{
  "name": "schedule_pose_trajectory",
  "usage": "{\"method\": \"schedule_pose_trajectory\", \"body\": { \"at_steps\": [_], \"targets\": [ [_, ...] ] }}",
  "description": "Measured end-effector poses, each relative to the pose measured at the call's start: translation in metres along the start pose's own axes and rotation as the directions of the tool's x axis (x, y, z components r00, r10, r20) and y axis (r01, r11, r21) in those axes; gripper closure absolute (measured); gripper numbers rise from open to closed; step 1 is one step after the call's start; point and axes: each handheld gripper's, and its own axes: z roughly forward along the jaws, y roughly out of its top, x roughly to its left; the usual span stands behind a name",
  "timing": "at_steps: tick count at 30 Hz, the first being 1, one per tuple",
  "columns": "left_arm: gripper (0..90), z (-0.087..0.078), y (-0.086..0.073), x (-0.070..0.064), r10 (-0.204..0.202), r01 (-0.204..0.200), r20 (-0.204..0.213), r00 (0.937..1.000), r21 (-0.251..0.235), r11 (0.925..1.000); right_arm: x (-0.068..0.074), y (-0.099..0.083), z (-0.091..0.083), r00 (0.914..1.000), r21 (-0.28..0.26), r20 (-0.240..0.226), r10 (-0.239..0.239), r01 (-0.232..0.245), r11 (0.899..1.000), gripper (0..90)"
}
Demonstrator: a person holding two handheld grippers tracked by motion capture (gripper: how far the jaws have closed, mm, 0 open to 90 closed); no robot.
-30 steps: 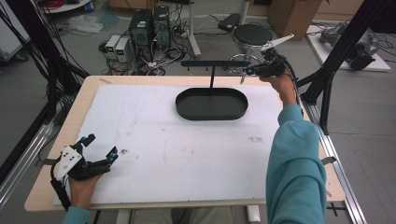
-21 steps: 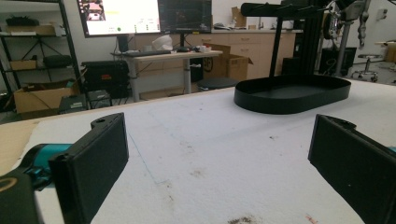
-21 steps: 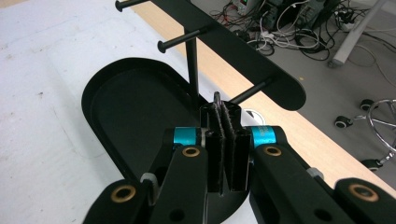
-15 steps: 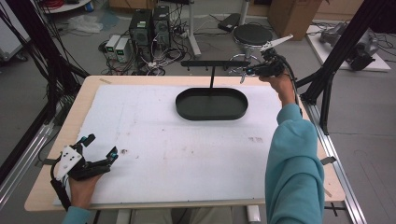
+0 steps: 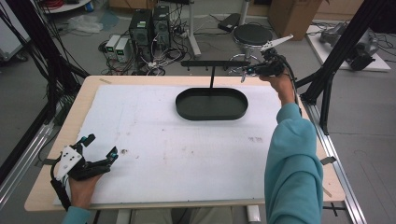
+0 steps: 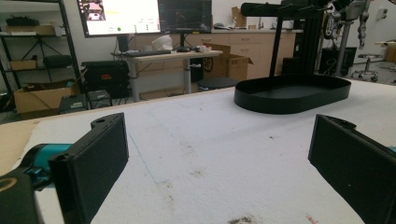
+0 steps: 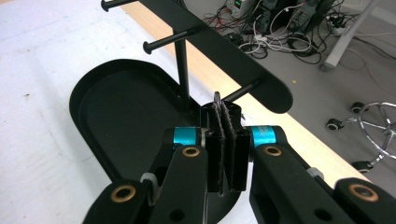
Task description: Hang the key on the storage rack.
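The left tongs (image 5: 100, 148) rest low at the near left corner of the tabletop (image 5: 107, 91), held in the left hand (image 5: 83, 186), jaws spread wide with nothing between them; in the left gripper view the two black pads (image 6: 95, 165) frame a broad stretch of bare white mat (image 6: 210, 140), marked by a few faint stains. Just left of these tongs the mat ends and a strip of wood runs to the tabletop's edge. Ahead of them and to their right the mat lies open all the way to the tray (image 5: 211, 103), a black oval dish with a low rim, well apart from them. From the tray's far side a thin post (image 5: 211, 77) rises to a flat black bar (image 5: 215, 63) with short pegs sticking out of it. The right tongs (image 5: 244, 71) are up at the right end of that bar, at the end of a teal sleeve (image 5: 292, 154) reaching across the tabletop's right side. In the right gripper view their jaws are pressed together on a thin dark flat piece (image 7: 217, 100) that pokes up between the pads; what it is cannot be told. It sits right at a peg (image 7: 240, 91) under the bar's rounded end, with the tray directly below and the tabletop's far edge just beyond, then floor, cables (image 7: 275, 28) and a stool (image 5: 252, 35).
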Motion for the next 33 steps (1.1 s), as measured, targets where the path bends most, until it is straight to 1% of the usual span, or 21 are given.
{"method": "schedule_pose_trajectory", "body": {
  "at_steps": [2,6,13,16,18,20,21,23,24,26,27,28,29,30,32,33],
  "targets": [
    [5.4,0.0,0.0,0.0,0.0,0.0,-0.001,1.0,0.0,1.0,-0.001,-0.001,0.0,1.0,-0.004,-0.001,0.003,-0.003,1.0,88.8],
    [5.4,0.0,0.0,0.0,0.0,0.0,-0.001,1.0,0.0,1.0,-0.001,0.0,0.001,1.0,-0.011,0.002,-0.007,0.007,1.0,88.7],
    [5.4,0.0,0.0,0.0,0.0,0.0,0.0,1.0,0.0,1.0,-0.002,0.0,0.003,0.9996,-0.016,0.021,-0.02,0.02,1.0,88.1],
    [5.4,0.0,0.0,0.0,0.0,0.0,0.0,1.0,0.0,1.0,-0.002,0.0,0.004,0.9994,-0.011,0.03,-0.015,0.016,1.0,87.4],
    [5.4,0.0,0.0,0.0,0.0,0.0,0.001,1.0,0.0,1.0,-0.002,0.0,0.005,0.9987,-0.014,0.047,-0.017,0.017,1.0,85.0],
    [5.4,0.0,0.0,0.0,-0.001,0.001,0.001,1.0,0.0,1.0,-0.004,-0.001,0.003,0.9984,-0.029,0.056,0.0,0.002,1.0,81.1],
    [5.4,0.0,0.0,0.0,-0.001,0.001,0.001,1.0,0.0,1.0,-0.004,-0.001,0.003,0.9975,-0.024,0.071,0.002,-0.001,1.0,79.9],
    [5.4,0.0,0.0,0.0,-0.003,0.003,0.001,1.0,0.0,1.0,-0.004,-0.001,0.002,0.9976,-0.018,0.069,0.007,-0.006,1.0,76.2],
    [5.4,0.0,0.0,0.0,-0.002,0.002,0.001,1.0,0.0,1.0,-0.004,-0.002,0.001,0.997,-0.018,0.076,0.012,-0.01,1.0,74.1],
    [5.4,0.0,0.0,0.0,-0.002,0.002,0.001,1.0,0.0,1.0,-0.004,-0.002,-0.002,0.9965,-0.028,0.078,0.029,-0.027,0.999,71.6],
    [5.4,0.0,0.0,0.0,-0.002,0.002,0.001,1.0,0.0,1.0,-0.003,-0.002,-0.003,0.9963,-0.032,0.08,0.032,-0.029,0.999,68.1],
    [5.4,0.0,0.0,0.0,-0.003,0.003,0.001,1.0,0.0,1.0,-0.002,-0.002,-0.005,0.9952,-0.045,0.09,0.037,-0.033,0.998,62.4],
    [5.4,0.0,0.0,0.0,-0.004,0.004,0.001,1.0,0.0,1.0,0.0,-0.002,-0.006,0.9939,-0.059,0.096,0.054,-0.048,0.997,54.7],
    [5.4,0.001,0.0,0.0,-0.004,0.004,0.0,1.0,0.002,1.0,0.003,-0.003,-0.008,0.9914,-0.084,0.105,0.078,-0.069,0.994,44.0],
    [5.4,0.001,0.0,0.0,-0.005,0.005,0.0,1.0,0.004,1.0,0.013,-0.006,-0.012,0.9848,-0.101,0.152,0.084,-0.069,0.993,29.4],
    [5.4,0.001,0.0,0.0,-0.005,0.005,0.0,1.0,0.002,1.0,0.017,-0.006,-0.015,0.9828,-0.092,0.165,0.081,-0.067,0.994,18.9]
  ]
}}
